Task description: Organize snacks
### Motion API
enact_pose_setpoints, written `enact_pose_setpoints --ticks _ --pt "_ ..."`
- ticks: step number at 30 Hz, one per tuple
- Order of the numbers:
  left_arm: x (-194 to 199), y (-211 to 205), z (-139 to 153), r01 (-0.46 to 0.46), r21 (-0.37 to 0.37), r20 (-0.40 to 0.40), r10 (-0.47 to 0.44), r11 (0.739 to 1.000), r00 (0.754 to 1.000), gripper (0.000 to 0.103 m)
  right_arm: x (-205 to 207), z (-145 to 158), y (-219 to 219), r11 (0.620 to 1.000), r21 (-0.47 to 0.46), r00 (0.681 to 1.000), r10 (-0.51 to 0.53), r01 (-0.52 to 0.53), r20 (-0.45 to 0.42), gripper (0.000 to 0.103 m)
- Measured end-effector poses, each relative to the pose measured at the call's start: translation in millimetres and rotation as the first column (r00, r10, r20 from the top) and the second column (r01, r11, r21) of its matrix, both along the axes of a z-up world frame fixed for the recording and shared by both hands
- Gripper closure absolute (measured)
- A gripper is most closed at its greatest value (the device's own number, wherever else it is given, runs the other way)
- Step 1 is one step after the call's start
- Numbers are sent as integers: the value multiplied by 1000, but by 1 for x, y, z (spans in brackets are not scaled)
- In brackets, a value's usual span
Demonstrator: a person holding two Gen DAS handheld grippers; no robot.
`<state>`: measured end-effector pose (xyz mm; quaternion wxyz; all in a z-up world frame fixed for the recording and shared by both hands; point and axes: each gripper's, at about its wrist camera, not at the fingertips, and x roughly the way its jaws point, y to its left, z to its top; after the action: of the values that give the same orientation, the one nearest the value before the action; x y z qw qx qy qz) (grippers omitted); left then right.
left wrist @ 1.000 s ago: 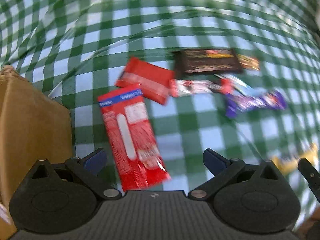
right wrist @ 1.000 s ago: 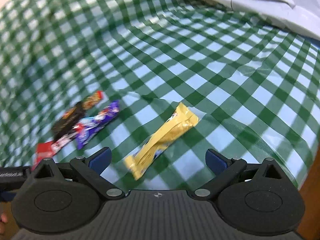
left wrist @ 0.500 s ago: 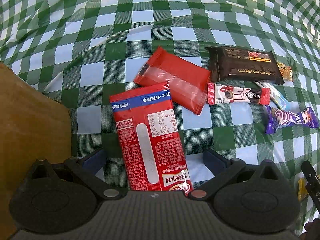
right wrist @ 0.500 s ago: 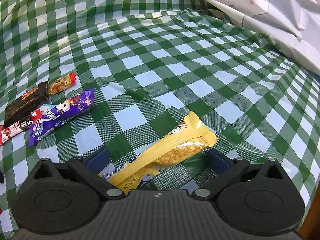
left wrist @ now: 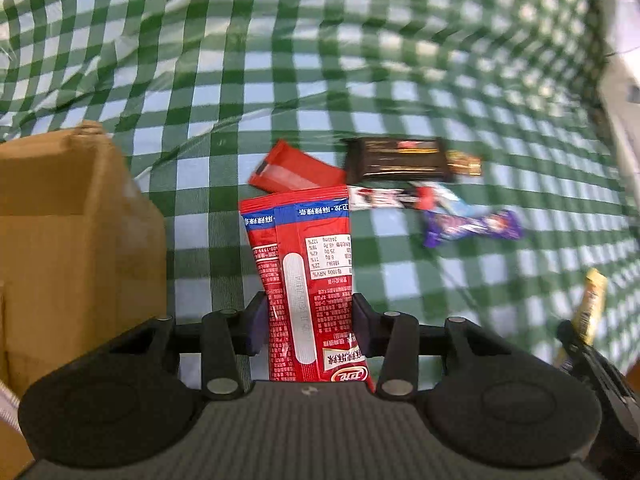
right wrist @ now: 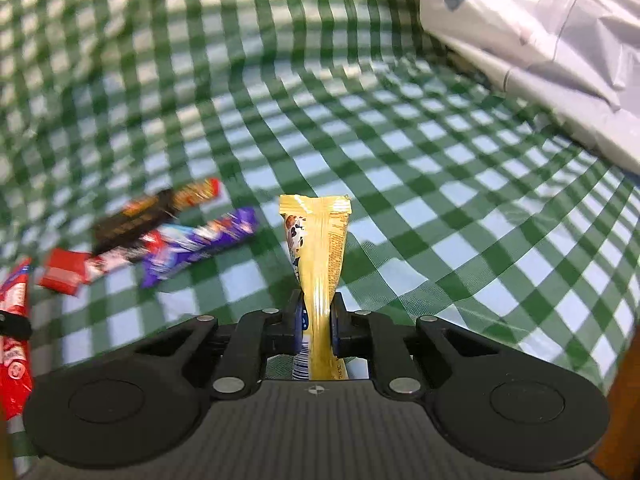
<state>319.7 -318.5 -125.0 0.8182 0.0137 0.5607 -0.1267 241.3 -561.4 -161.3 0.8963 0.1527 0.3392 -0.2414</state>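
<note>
My left gripper (left wrist: 310,312) has its jaws closing, and the pads press on a long red snack packet (left wrist: 304,240), which stands up off the green checked cloth (left wrist: 320,60). The jaws of my right gripper (right wrist: 317,312) are closing too and pinch a yellow snack bar (right wrist: 320,232), which is squeezed narrow and lifted end-up. Beyond them a loose pile lies on the cloth: a small red packet (left wrist: 296,172), a dark brown bar (left wrist: 396,158), a red-and-white stick (left wrist: 380,197) and a purple bar (left wrist: 472,227).
An open cardboard box (left wrist: 60,240) stands close on the left in the left wrist view. A white plastic bag (right wrist: 540,40) lies at the far right of the cloth. The table's wooden edge (right wrist: 624,420) shows at the lower right.
Both grippers went from wide open to shut on their packets. The red packet and the yellow bar have come up off the cloth, and the left gripper has risen.
</note>
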Motion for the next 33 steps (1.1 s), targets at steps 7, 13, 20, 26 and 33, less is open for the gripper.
enact_pose_setpoints --ticks 7,13,20,26,33 --pt "-76 50 64 44 -70 87 -38 997 996 55 -57 52 57 994 3 991 108 -109 79 90" --pt "-149 128 107 0 -25 177 5 1000 984 55 -108 90 128 967 -12 959 255 -256 126 90" --pt "-221 228 123 -129 26 229 120 991 966 55 -153 121 220 886 -8 875 459 -463 155 90" --pt "-269 285 129 -210 30 279 193 977 941 55 -186 133 292 804 -14 794 589 -594 153 90" --pt "-312 310 131 -196 -16 316 191 980 929 55 -217 141 332 760 -33 752 647 -649 127 90"
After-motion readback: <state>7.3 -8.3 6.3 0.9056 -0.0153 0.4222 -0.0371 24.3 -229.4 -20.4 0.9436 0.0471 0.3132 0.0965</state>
